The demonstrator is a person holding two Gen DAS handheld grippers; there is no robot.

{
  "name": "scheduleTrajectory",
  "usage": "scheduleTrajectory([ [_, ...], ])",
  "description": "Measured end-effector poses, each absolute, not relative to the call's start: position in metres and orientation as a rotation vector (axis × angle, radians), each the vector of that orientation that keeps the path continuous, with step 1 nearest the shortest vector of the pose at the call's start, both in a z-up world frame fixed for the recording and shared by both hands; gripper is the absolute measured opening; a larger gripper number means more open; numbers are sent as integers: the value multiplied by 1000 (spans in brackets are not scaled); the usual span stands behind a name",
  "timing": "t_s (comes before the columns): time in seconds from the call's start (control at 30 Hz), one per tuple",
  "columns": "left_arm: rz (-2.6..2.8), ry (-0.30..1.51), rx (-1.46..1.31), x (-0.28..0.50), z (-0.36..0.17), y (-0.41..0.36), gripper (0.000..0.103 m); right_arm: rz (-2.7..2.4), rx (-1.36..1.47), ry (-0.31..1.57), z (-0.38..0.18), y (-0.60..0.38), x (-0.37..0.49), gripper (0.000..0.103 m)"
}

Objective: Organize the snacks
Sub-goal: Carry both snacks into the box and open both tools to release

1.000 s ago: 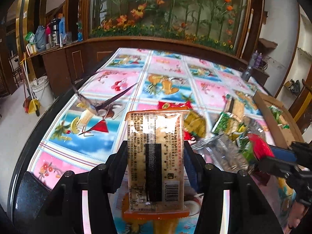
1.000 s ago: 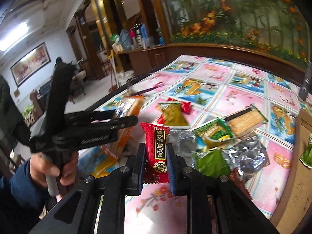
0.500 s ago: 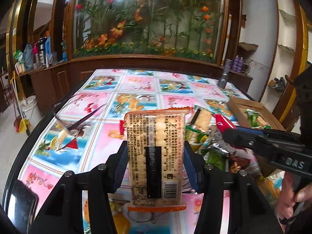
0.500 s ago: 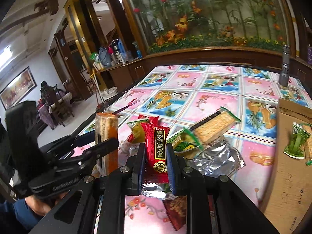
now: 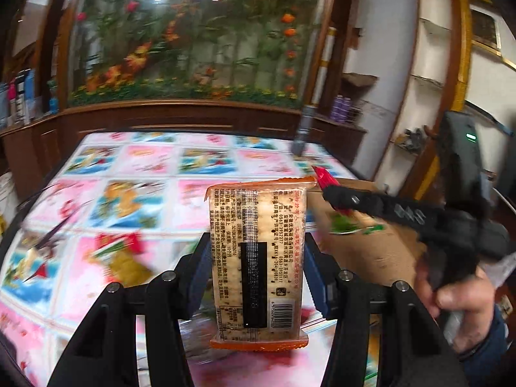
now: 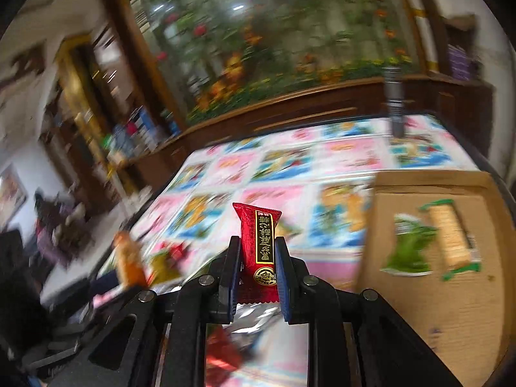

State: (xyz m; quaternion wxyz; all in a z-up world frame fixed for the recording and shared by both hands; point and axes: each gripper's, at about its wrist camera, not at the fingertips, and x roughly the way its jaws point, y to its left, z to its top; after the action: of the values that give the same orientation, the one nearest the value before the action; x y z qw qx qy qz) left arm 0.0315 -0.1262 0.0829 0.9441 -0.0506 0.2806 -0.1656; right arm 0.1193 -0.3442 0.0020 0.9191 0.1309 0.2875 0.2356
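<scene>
Two packets (image 6: pixel 432 242) already lie in the cardboard box (image 6: pixel 451 306) at the table's right edge, several stay loose on the table (image 5: pixel 145 193), while the left gripper (image 5: pixel 256 277) clamps a cracker pack (image 5: pixel 256 258) and the right gripper (image 6: pixel 256 274) pinches a red candy (image 6: pixel 258 242), both held above the table.

Glossy clear plastic wraps the cracker pack (image 5: pixel 256 264); shiny red foil on the candy wrapper (image 6: pixel 259 242). Matt brown cardboard box (image 6: pixel 435 306), slick printed cloth on the surface (image 5: pixel 145 167), matt black plastic claws.
</scene>
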Motion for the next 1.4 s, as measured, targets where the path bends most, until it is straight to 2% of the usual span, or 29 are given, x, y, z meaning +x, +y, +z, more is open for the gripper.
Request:
scheduleTrajectory([
  [0.37, -583, 675, -116, 62, 85, -242, 52, 222, 531, 594, 6, -488, 129, 21],
  [0.67, -597, 823, -98, 98, 53, -301, 52, 99, 558, 685, -8, -518, 136, 21],
  [1.1, -546, 900, -81, 117, 28, -305, 52, -17, 515, 852, -44, -526, 150, 21],
  [1.4, -536, 921, -95, 119, 23, -301, 52, -26, 505, 875, -47, -522, 156, 21],
])
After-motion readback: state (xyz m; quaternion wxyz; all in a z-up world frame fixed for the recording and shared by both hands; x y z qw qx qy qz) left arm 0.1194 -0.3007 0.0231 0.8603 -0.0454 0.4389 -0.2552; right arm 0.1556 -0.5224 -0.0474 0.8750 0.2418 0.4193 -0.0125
